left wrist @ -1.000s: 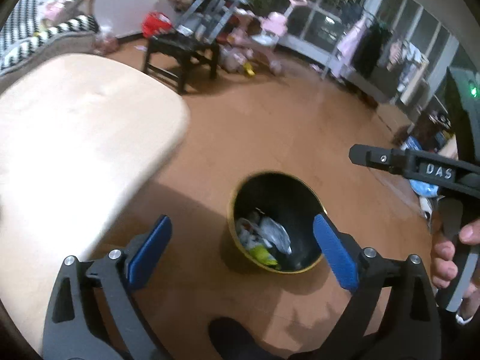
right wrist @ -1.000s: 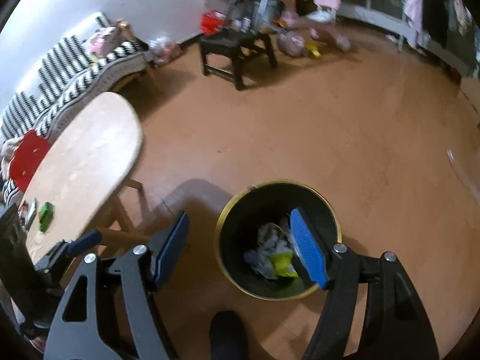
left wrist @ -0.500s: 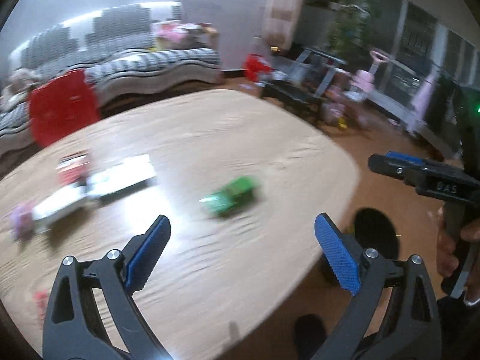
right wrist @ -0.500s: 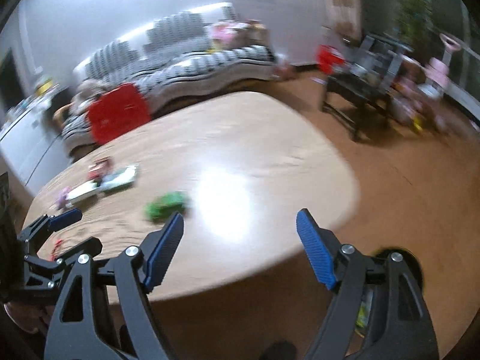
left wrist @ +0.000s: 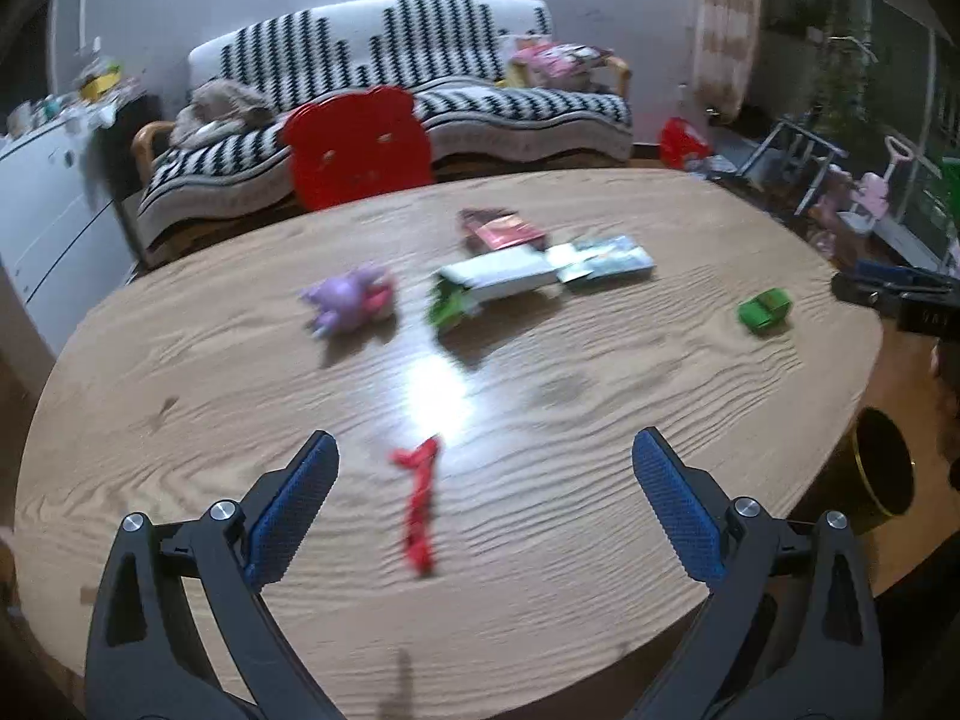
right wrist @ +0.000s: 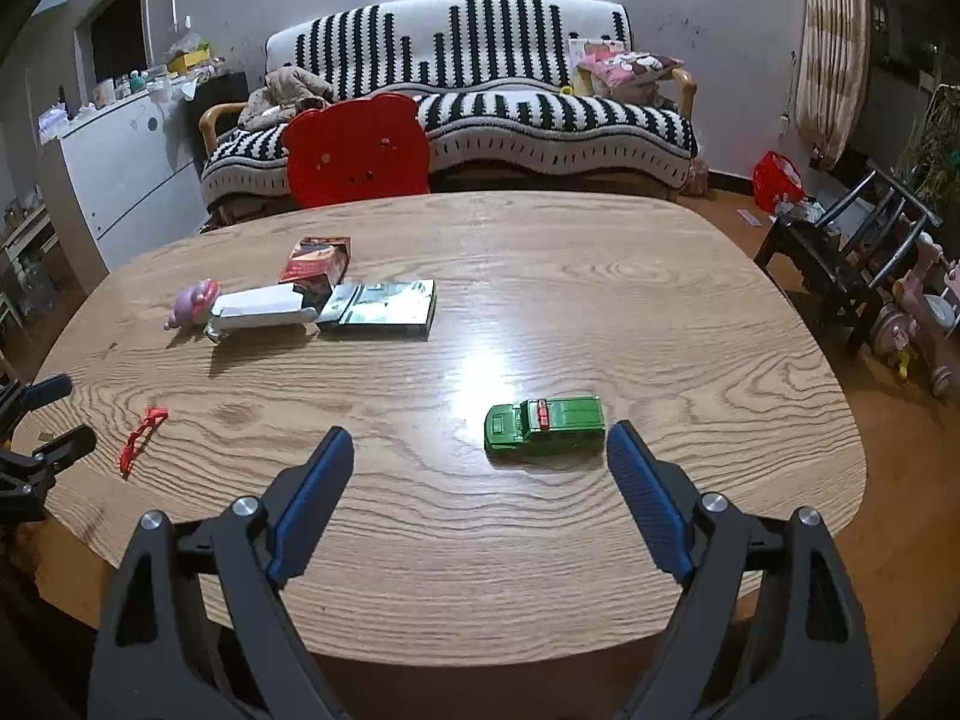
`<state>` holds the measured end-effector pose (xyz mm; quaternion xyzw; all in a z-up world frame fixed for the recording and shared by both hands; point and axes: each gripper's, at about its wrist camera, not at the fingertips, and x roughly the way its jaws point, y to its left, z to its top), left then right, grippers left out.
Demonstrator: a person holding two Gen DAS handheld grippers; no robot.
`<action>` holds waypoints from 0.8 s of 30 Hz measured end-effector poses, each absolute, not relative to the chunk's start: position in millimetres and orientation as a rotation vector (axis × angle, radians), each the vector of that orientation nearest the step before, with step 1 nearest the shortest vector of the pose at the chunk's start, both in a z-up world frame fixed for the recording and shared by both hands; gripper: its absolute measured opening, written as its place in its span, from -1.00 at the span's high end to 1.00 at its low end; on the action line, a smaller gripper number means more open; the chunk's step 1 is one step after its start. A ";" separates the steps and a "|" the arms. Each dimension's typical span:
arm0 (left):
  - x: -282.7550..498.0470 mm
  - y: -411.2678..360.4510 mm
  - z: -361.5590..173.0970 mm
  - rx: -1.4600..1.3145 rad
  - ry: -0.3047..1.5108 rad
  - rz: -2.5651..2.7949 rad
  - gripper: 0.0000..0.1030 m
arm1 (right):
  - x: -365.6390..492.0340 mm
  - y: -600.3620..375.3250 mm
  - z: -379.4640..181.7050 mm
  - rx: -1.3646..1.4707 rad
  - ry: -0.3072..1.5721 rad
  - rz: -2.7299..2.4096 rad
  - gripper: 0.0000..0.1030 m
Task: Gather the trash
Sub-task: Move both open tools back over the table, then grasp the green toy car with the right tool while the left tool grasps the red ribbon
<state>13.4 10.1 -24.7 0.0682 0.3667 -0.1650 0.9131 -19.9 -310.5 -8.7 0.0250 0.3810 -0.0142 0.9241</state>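
Left jaws: left gripper [left wrist: 483, 483] stands wide open, holding nothing, tilted down over the wooden table [left wrist: 600, 540].
Right jaws: right gripper [right wrist: 477, 474] is opening, already wide, nothing between its pads.
Red wrapper scrap: red wrapper scrap [left wrist: 418, 507] lies flat on the table between the left jaws, nearer the left pad, touching neither.
Green toy car: green toy car [right wrist: 545, 425] sits just ahead of the right jaws, close to the right pad's tip.
Packets: white carton [right wrist: 261, 309], red packet [right wrist: 317, 258] and silver-green packet [right wrist: 384, 306] lie clustered well beyond both jaws.
Purple toy: purple toy [left wrist: 351, 300] rests beside that cluster.
Bin: black bin [left wrist: 882, 471] stands on the floor, right of the left jaws, past the table edge.
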 end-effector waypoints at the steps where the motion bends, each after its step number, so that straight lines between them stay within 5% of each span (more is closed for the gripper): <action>1: 14.8 14.1 -27.0 0.139 0.760 -0.324 -0.86 | -21.2 -312.3 -10.8 0.051 0.783 -0.031 -0.63; 24: 37.4 12.5 -74.5 0.149 0.879 -0.260 -0.87 | 7.7 -341.0 -43.6 0.092 0.868 -0.080 -0.71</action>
